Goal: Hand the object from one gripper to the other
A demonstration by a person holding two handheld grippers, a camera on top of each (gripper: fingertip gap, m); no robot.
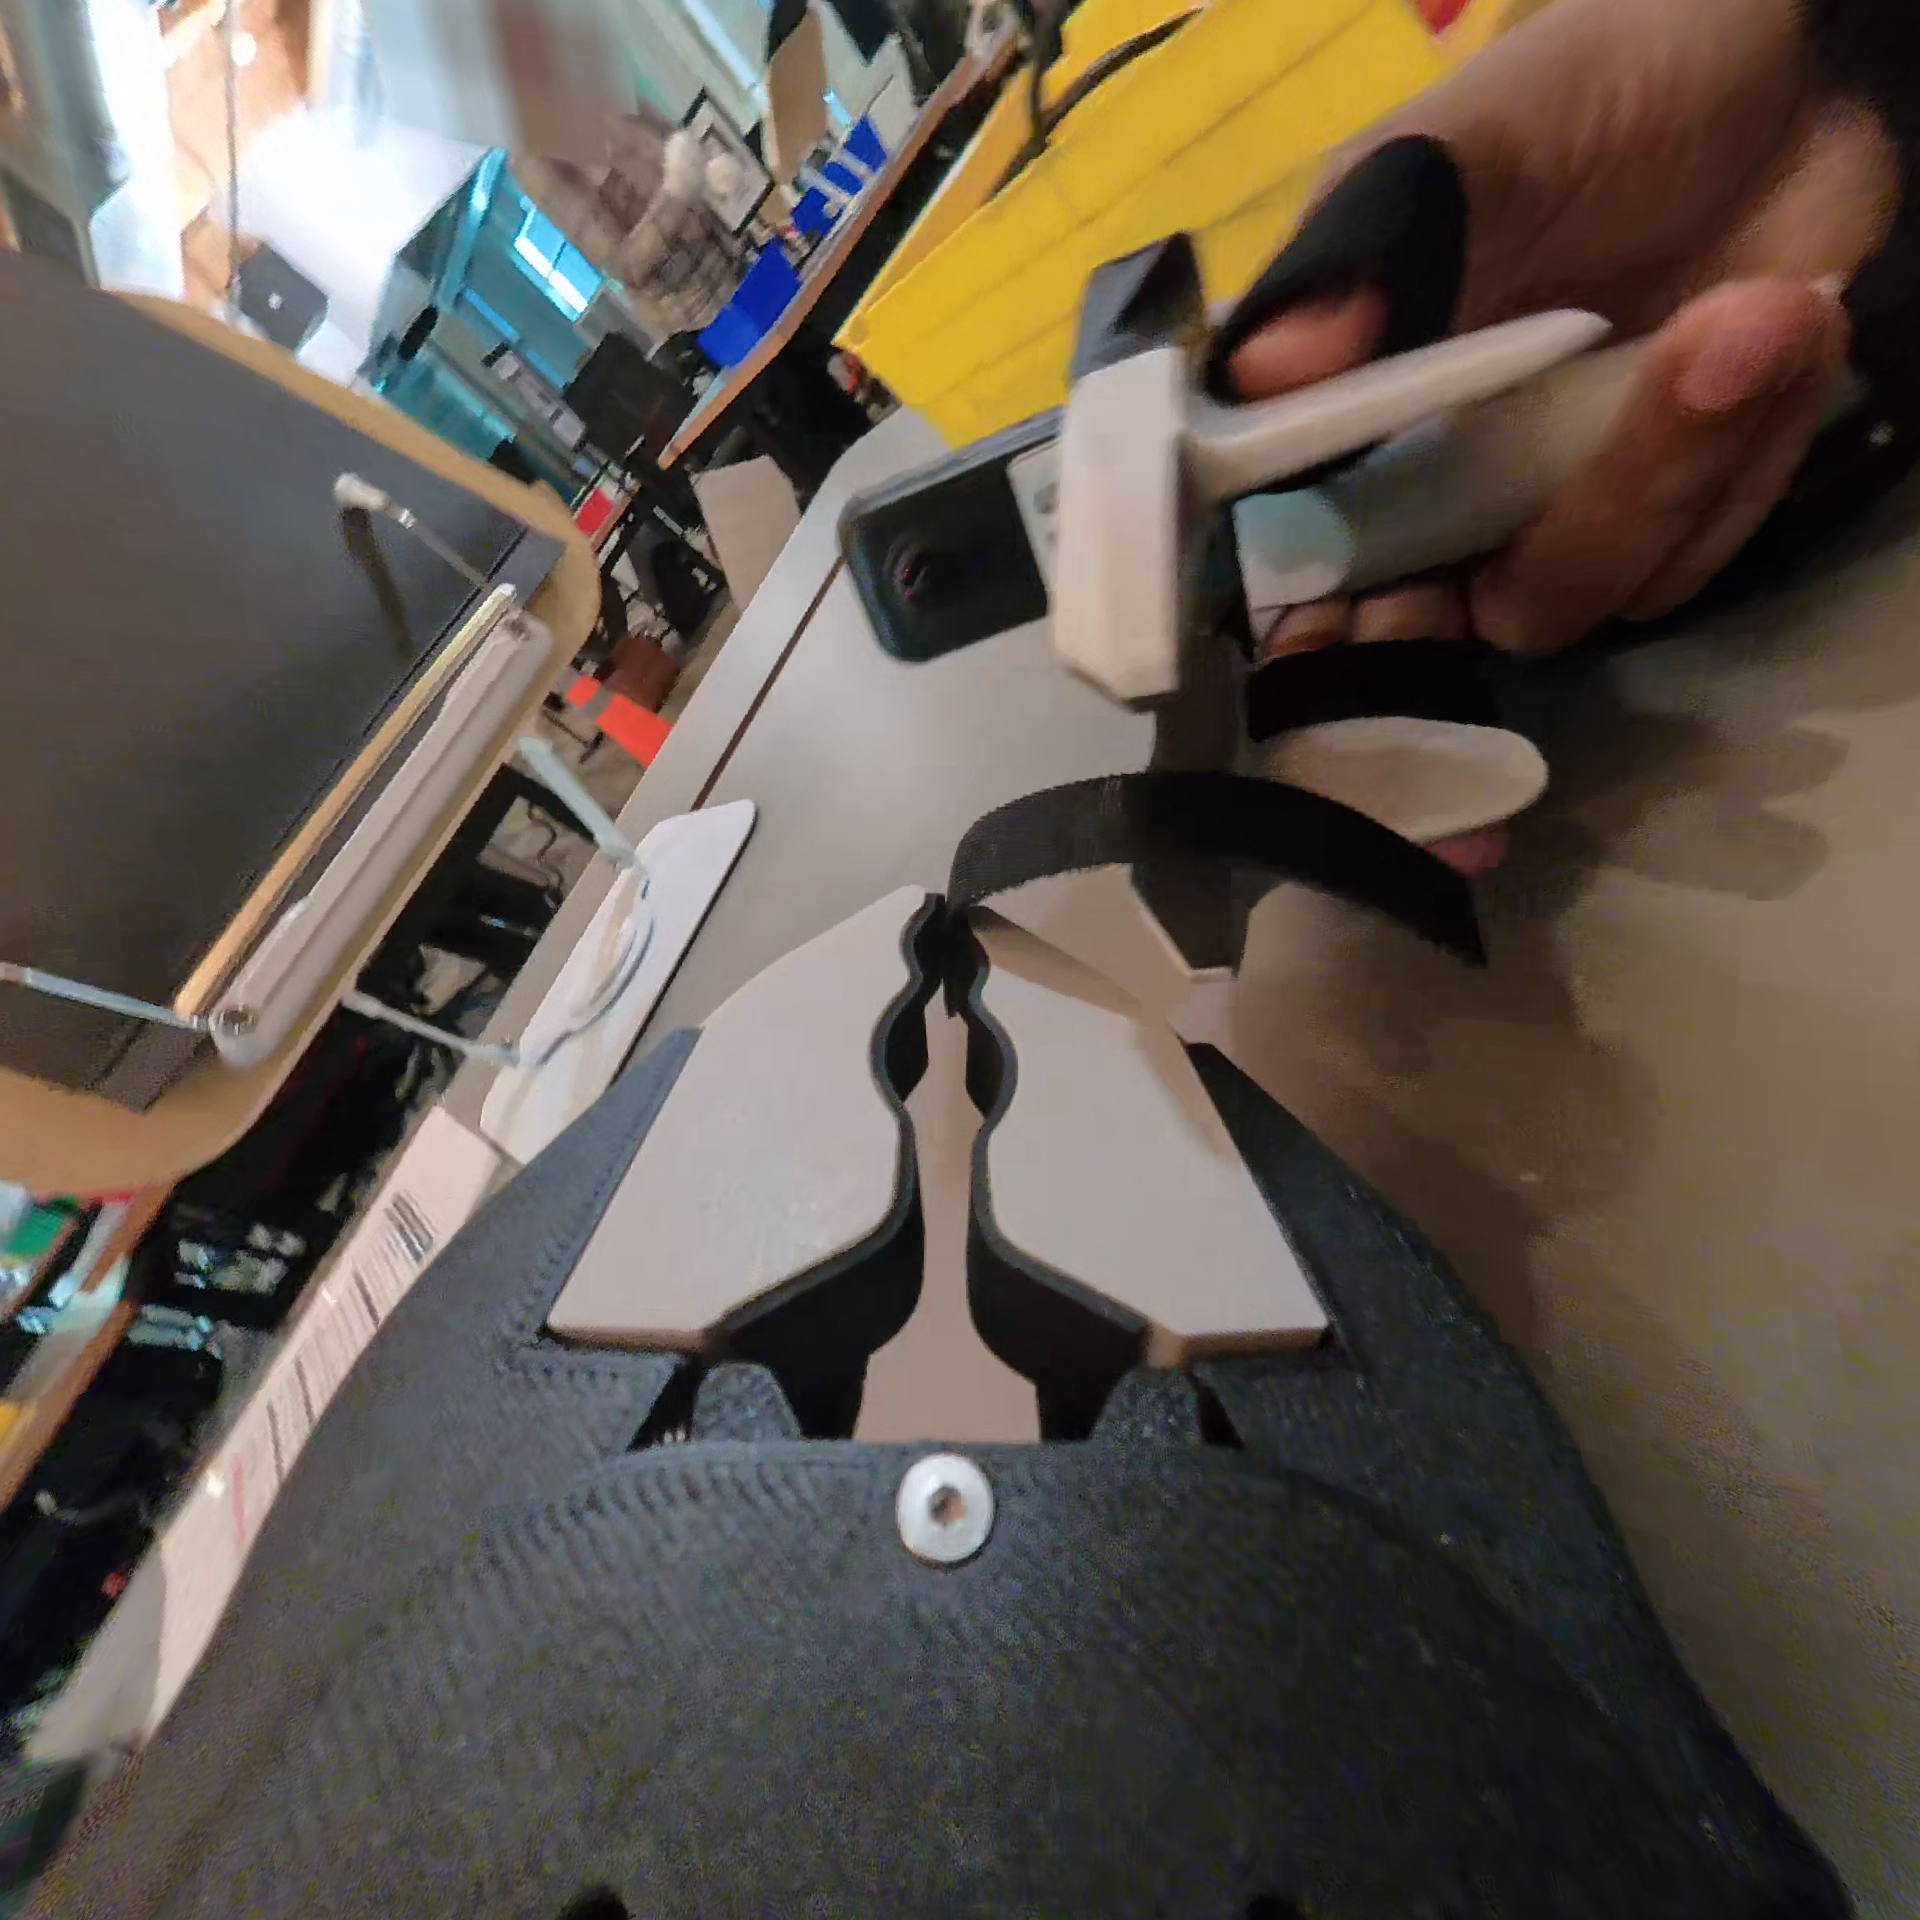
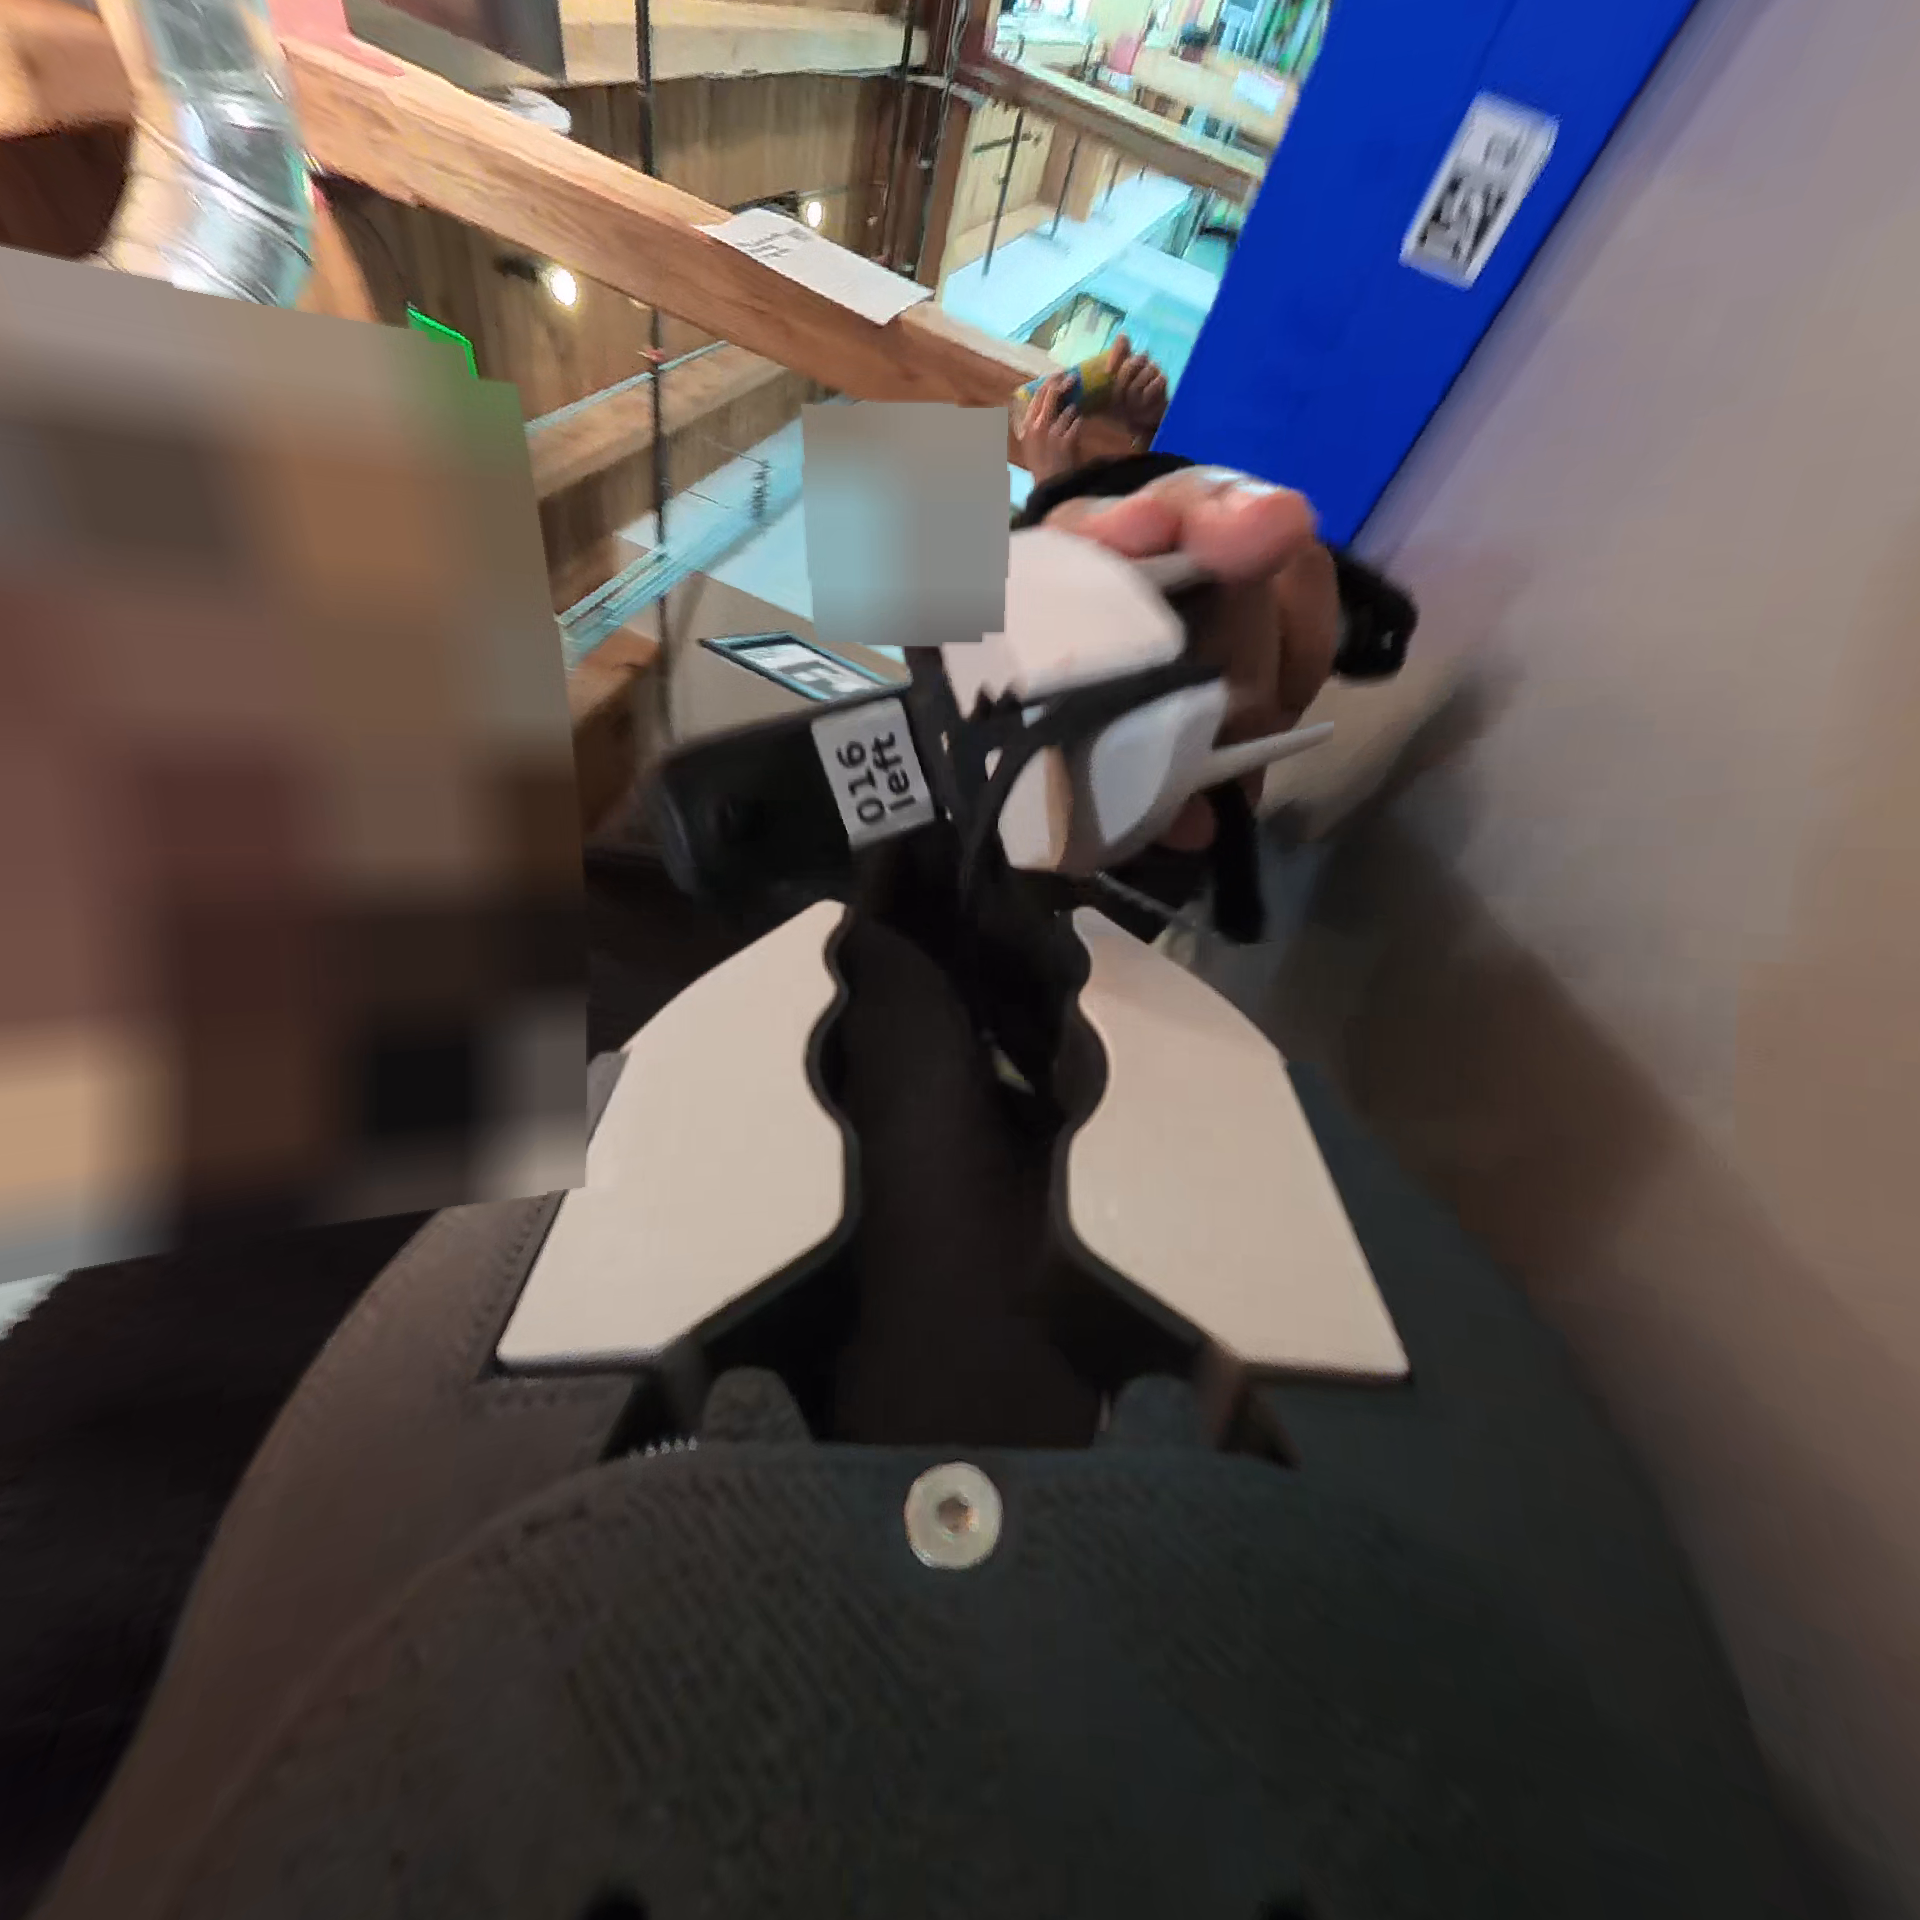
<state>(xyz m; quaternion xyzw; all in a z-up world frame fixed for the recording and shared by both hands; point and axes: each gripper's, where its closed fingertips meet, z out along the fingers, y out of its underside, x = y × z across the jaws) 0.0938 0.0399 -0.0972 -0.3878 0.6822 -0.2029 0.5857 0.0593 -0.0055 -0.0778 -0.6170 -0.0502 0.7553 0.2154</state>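
Two hand-held grippers over grey table [image 1: 1662, 1143]: left [image 1: 948, 935] pinching black strap [image 1: 1195, 831], right [image 2: 961, 940] spread.

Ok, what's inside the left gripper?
One end of a black strap, pinched at the left gripper's tips; the rest trails outside. The pinched bit itself is covered by the gripper.

strap [image 1: 1195, 842] between tool [image 1: 948, 940] tips, above table [image 1: 1558, 1247]

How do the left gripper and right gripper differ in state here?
The left gripper is shut, tips pinching one end of the black woven strap; the right gripper stands open with a wide gap. The left holds the strap; the right clamps nothing yet. Both have pale finger plates edged with wavy black pads.
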